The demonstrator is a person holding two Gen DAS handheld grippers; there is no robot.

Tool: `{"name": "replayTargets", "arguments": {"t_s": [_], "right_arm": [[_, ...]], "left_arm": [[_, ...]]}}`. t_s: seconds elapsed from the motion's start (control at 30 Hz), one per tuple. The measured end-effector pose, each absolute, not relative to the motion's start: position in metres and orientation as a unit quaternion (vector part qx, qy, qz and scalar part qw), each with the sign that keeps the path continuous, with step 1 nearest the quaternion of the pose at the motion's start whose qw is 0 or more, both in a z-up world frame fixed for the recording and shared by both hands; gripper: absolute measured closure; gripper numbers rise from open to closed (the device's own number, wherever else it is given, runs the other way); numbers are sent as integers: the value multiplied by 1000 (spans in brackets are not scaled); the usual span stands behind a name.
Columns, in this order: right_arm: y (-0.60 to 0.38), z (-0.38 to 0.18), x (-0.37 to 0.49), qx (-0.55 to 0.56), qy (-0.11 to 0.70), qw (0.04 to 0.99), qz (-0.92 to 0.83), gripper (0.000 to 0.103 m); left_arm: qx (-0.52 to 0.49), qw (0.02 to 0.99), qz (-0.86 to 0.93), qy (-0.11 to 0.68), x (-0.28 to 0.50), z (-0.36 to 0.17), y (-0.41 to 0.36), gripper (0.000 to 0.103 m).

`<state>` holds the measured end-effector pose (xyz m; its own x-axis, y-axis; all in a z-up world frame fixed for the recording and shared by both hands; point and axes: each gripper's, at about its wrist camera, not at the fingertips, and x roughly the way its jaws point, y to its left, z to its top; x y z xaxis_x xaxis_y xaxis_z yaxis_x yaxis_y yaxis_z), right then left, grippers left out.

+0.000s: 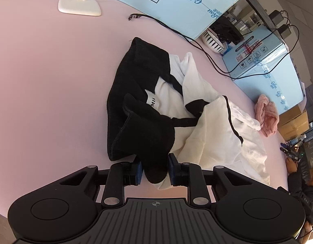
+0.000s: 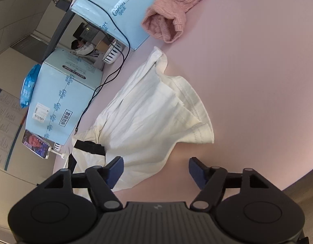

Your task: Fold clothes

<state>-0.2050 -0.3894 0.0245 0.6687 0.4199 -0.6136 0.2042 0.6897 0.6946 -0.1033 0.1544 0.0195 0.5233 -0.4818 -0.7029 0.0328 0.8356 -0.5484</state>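
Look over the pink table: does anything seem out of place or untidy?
Yes. The black-and-white garment lies crumpled, a black fold pinched in the left tongs. A loose cable trails across the table.

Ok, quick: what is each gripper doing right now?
Left gripper: shut on the black sleeve of the black-and-white garment.
Right gripper: open, holding nothing, over the white garment's edge.

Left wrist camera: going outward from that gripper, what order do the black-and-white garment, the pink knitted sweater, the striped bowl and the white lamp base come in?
1. Black-and-white garment, a black fold sits between the left gripper fingers.
2. Pink knitted sweater, off right by the table edge.
3. Striped bowl, far right, beside the blue boxes.
4. White lamp base, far left corner.
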Motion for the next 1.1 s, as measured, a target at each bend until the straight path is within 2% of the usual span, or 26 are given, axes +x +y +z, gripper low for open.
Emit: {"name": "replayTargets", "arguments": {"t_s": [0.07,0.13,0.17,0.2,0.23,0.27,0.67,0.9,1.1], "right_arm": [[-382,27,-197,381,397,832,69,12],[-378,26,-189,375,393,838,58,16],[-376,26,-185,371,391,841,50,33],[-374,25,-181,368,388,844,43,61],[-374,27,-181,366,384,847,41,76],[-376,31,-181,365,380,849,42,97],[-397,62,-191,368,319,872,48,99],[-404,78,-178,385,287,874,74,100],[-402,95,-142,393,259,878,88,100]], "left_arm": [[-242,840,-154,461,-105,19,154,82],[-243,839,-154,462,-105,20,155,83],[-244,838,-154,464,-104,20,155,83],[-245,834,-155,469,-103,20,156,83],[-248,831,-157,473,-101,22,157,84],[-252,828,-159,475,-100,24,159,85],[-278,831,-173,449,-102,52,173,89],[-335,824,-196,412,-95,61,188,90],[-405,806,-206,381,-55,65,203,93]]}}
